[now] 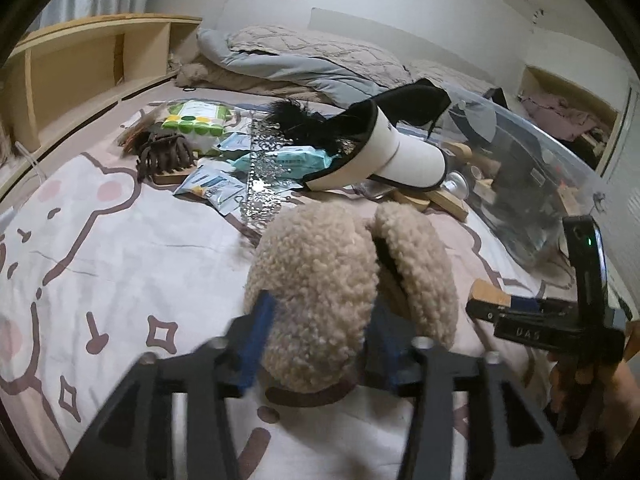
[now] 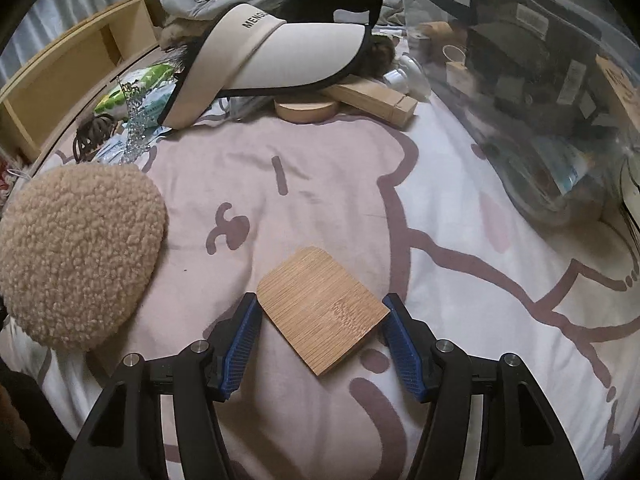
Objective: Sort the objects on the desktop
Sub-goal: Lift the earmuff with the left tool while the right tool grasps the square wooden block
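My left gripper (image 1: 320, 332) is shut on a fluffy beige earmuff (image 1: 320, 292) and holds it above the bedsheet; the earmuff also shows at the left of the right wrist view (image 2: 76, 256). My right gripper (image 2: 320, 324) has its blue pads touching two corners of a square bamboo coaster (image 2: 320, 308) that lies at an angle between them just above the sheet. The right gripper shows in the left wrist view (image 1: 520, 312) with the coaster edge (image 1: 490, 294) in it.
A white and black visor (image 1: 384, 152) (image 2: 280, 52) lies on a pile with a brown hair claw (image 1: 164, 156), packets (image 1: 212, 188), a green wipes pack (image 1: 196, 120) and wooden pieces (image 2: 376, 100). A clear storage bag (image 2: 540, 80) stands at the right. A wooden shelf (image 1: 80, 72) is at the left.
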`<action>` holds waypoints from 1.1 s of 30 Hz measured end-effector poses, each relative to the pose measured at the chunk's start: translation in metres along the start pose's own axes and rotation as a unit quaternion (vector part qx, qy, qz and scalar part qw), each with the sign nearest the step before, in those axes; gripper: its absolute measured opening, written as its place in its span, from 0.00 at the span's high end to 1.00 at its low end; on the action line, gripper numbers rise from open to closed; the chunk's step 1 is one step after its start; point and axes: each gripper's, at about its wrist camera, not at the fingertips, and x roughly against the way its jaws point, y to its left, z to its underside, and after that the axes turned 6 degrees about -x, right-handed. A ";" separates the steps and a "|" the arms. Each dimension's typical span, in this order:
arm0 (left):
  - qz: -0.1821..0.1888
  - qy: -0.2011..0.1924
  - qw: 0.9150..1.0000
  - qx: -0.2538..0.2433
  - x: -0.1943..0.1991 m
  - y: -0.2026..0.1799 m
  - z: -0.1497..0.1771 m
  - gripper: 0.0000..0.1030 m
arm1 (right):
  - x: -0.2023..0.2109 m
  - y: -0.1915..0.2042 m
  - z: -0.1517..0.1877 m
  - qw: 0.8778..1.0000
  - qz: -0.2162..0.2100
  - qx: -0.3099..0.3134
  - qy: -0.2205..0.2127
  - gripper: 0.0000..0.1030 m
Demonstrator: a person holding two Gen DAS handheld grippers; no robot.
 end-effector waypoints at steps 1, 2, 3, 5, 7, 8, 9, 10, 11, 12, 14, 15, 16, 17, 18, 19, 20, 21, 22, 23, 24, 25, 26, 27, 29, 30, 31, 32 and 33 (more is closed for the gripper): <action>0.000 -0.001 1.000 0.004 0.000 0.001 0.000 0.46 | -0.001 0.001 0.000 1.000 0.003 -0.002 0.000 0.39; 0.001 -0.001 1.000 0.009 0.000 0.003 0.000 0.46 | -0.002 0.001 0.001 1.000 0.003 -0.003 -0.001 0.37; 0.001 -0.001 1.000 0.011 -0.001 0.004 0.000 0.46 | -0.002 0.001 0.001 1.000 0.001 -0.003 -0.001 0.35; -0.003 0.002 1.000 0.013 -0.005 0.004 0.000 0.46 | -0.002 0.002 0.001 1.000 -0.014 -0.005 0.002 0.25; -0.011 0.007 1.000 0.009 -0.008 0.004 0.001 0.46 | -0.001 0.001 0.001 1.000 -0.023 -0.012 0.004 0.23; -0.016 0.010 1.000 0.007 -0.009 0.004 0.001 0.46 | 0.000 0.001 0.001 1.000 -0.028 -0.013 0.005 0.23; -0.021 0.012 1.000 0.005 -0.010 0.004 0.001 0.46 | 0.001 0.000 0.000 0.999 -0.032 -0.016 0.006 0.23; -0.029 0.014 0.999 0.004 -0.011 0.006 0.002 0.46 | 0.002 -0.002 0.000 0.999 -0.040 -0.021 0.007 0.23; -0.040 0.016 0.999 0.003 -0.011 0.008 0.002 0.46 | 0.003 -0.004 0.000 0.999 -0.045 -0.025 0.008 0.23; -0.049 0.015 0.999 0.004 -0.011 0.010 0.002 0.46 | 0.004 -0.005 0.000 0.998 -0.052 -0.032 0.010 0.23; -0.065 0.010 0.998 0.015 -0.009 0.018 0.001 0.46 | 0.006 -0.009 -0.001 0.997 -0.065 -0.044 0.012 0.23; -0.070 0.008 0.997 0.019 -0.008 0.022 0.001 0.46 | 0.007 -0.010 -0.002 0.996 -0.070 -0.049 0.012 0.23; -0.077 0.005 0.997 0.026 -0.007 0.027 0.000 0.46 | 0.007 -0.012 -0.002 0.996 -0.074 -0.055 0.014 0.23; -0.082 0.003 0.996 0.032 -0.006 0.032 -0.001 0.46 | 0.009 -0.013 -0.002 0.995 -0.076 -0.057 0.014 0.23; -0.085 0.002 0.996 0.038 -0.005 0.036 -0.002 0.46 | 0.009 -0.013 -0.003 0.995 -0.079 -0.058 0.013 0.23; -0.086 0.001 0.995 0.045 -0.004 0.039 -0.003 0.46 | 0.011 -0.014 -0.003 0.995 -0.080 -0.059 0.012 0.23; -0.083 0.001 0.995 0.052 -0.003 0.043 -0.003 0.45 | 0.012 -0.014 -0.003 0.995 -0.081 -0.059 0.010 0.23; -0.080 0.002 0.995 0.056 -0.003 0.045 -0.003 0.45 | 0.013 -0.014 -0.003 0.995 -0.081 -0.058 0.009 0.23; -0.078 0.003 0.995 0.058 -0.003 0.046 -0.003 0.44 | 0.014 -0.013 -0.003 0.995 -0.081 -0.056 0.008 0.23; -0.076 0.004 0.995 0.056 -0.003 0.045 -0.003 0.42 | 0.015 -0.013 -0.003 0.995 -0.081 -0.054 0.007 0.23; -0.075 0.004 0.996 0.053 -0.004 0.044 -0.003 0.42 | 0.017 -0.012 -0.002 0.996 -0.078 -0.051 0.005 0.23; -0.072 0.005 0.996 0.048 -0.004 0.042 -0.003 0.42 | 0.018 -0.011 -0.001 0.996 -0.074 -0.048 0.003 0.23; -0.067 0.006 0.997 0.041 -0.005 0.039 -0.003 0.42 | 0.019 -0.011 0.000 0.996 -0.070 -0.046 0.000 0.23; -0.064 0.008 0.997 0.034 -0.006 0.036 -0.003 0.42 | 0.020 -0.011 0.001 0.997 -0.065 -0.044 -0.004 0.23; -0.063 0.011 0.998 0.022 -0.009 0.029 -0.004 0.42 | 0.025 -0.011 0.002 0.997 -0.060 -0.036 -0.012 0.23; -0.063 0.013 0.998 0.019 -0.010 0.027 -0.004 0.42 | 0.027 -0.012 0.003 0.998 -0.057 -0.032 -0.016 0.23; -0.060 0.015 0.998 0.016 -0.012 0.026 -0.004 0.42 | 0.029 -0.012 0.003 0.998 -0.051 -0.026 -0.019 0.23; -0.058 0.017 0.998 0.016 -0.013 0.025 -0.005 0.43 | 0.029 -0.013 0.003 0.999 -0.046 -0.023 -0.019 0.23; -0.056 0.017 0.998 0.017 -0.014 0.024 -0.005 0.45 | 0.029 -0.014 0.002 0.999 -0.041 -0.020 -0.020 0.23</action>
